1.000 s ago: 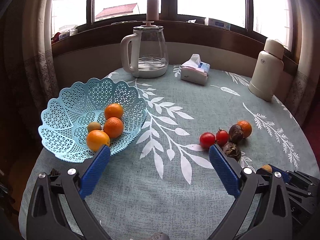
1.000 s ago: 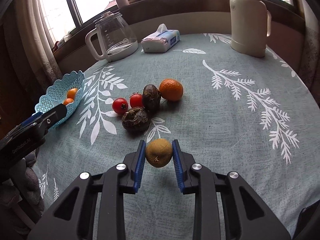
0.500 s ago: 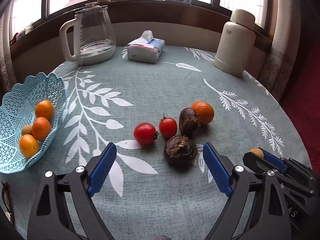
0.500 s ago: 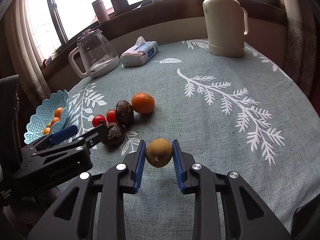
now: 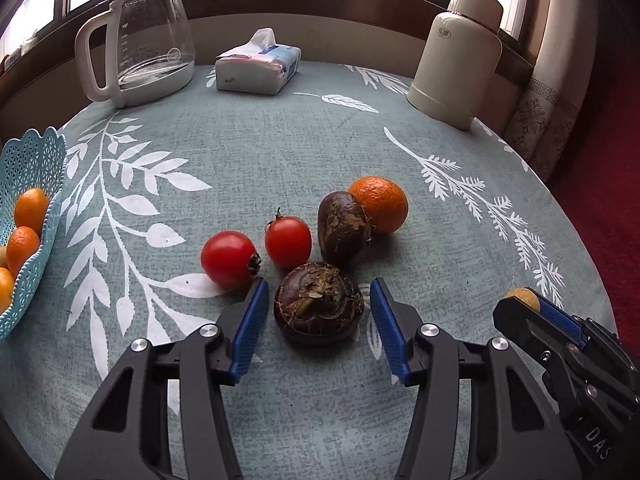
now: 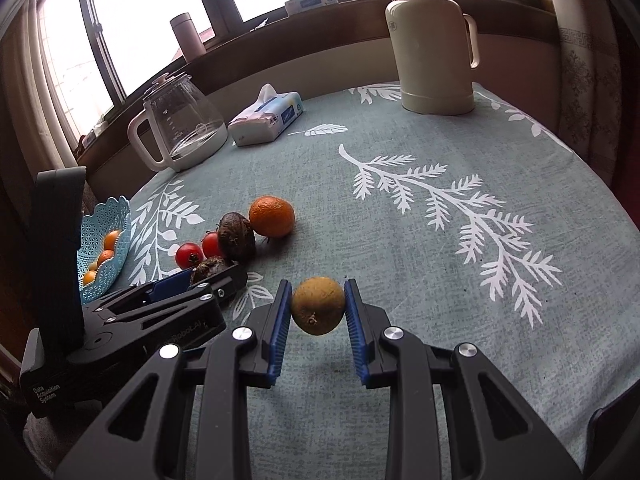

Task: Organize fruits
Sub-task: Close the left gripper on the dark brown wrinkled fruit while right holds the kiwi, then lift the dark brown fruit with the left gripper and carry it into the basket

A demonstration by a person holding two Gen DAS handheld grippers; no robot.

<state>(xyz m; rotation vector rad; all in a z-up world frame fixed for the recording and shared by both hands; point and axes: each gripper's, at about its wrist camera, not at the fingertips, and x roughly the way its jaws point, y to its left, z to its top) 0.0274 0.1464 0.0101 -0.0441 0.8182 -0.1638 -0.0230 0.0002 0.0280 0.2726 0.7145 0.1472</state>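
Note:
My left gripper [image 5: 316,304] stands open around a dark brown wrinkled fruit [image 5: 319,307], a blue pad on each side and a gap to both. Behind it lie two red tomatoes [image 5: 229,259] [image 5: 288,241], a second brown fruit [image 5: 343,226] and an orange [image 5: 380,204]. The blue lattice basket [image 5: 38,184] with several small oranges sits at the left edge. My right gripper [image 6: 316,302] is shut on a yellow-brown round fruit [image 6: 318,305], held above the cloth; the same fruit [image 5: 520,298] peeks out at the right in the left wrist view.
A glass kettle [image 5: 144,48], a tissue pack [image 5: 258,66] and a cream thermos [image 5: 460,60] stand along the far side of the round table, under the window sill. The table edge curves away on the right, with red floor [image 5: 608,200] beyond.
My left gripper swung right from the basket to the fruit pile, and its jaws narrowed around the front brown fruit. The right gripper kept its fruit and lifted slightly.

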